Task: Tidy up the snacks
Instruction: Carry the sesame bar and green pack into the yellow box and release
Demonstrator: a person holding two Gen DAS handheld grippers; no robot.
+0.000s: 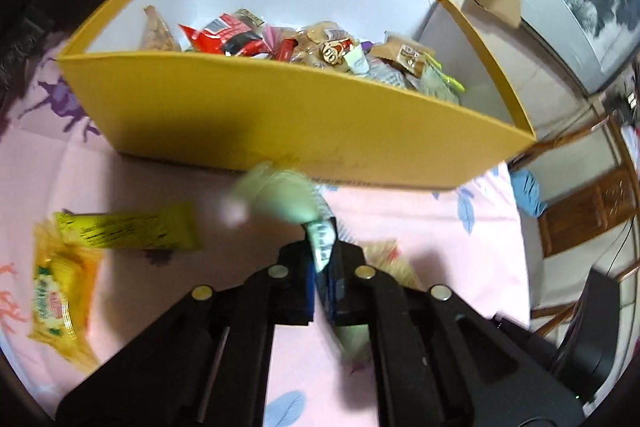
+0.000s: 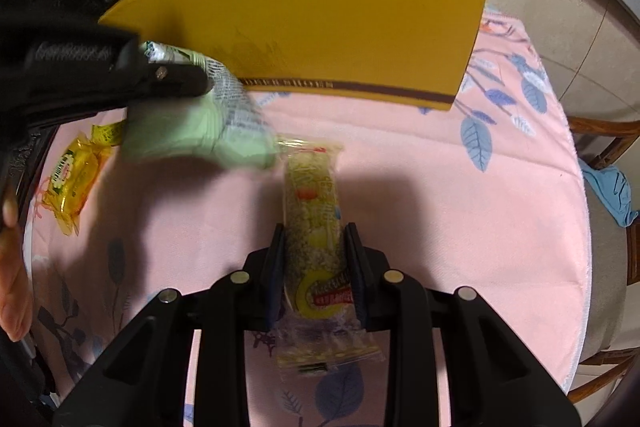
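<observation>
Yellow box (image 1: pixel 280 115): ahead of both jaws, open-topped, mixed snack packets (image 1: pixel 304 47) heaped inside. Left gripper (image 1: pixel 322 247): clenched on pale green packet (image 1: pixel 280 199), just short of the box's near wall. Right gripper (image 2: pixel 314 247): grasping clear grain bar (image 2: pixel 314 203) over pink cloth (image 2: pixel 460 227). Two yellow packets (image 1: pixel 60 287) lie left; bare cloth right.

I am noting the yellow box (image 2: pixel 320 27) showing as matt cardboard, its inner walls looking like smooth white paper. The tablecloth (image 2: pixel 440 207) is reading as soft pink printed cloth, matt, with a towel-like nap at its right edge. The rice-cracker packet (image 2: pixel 314 227) is showing clear glossy plastic film; the green packet (image 2: pixel 192 131) looks like duller film. Both grippers are showing matt black plastic with shiny metal pins. The chair (image 1: pixel 592 203) is looking like varnished wood.
</observation>
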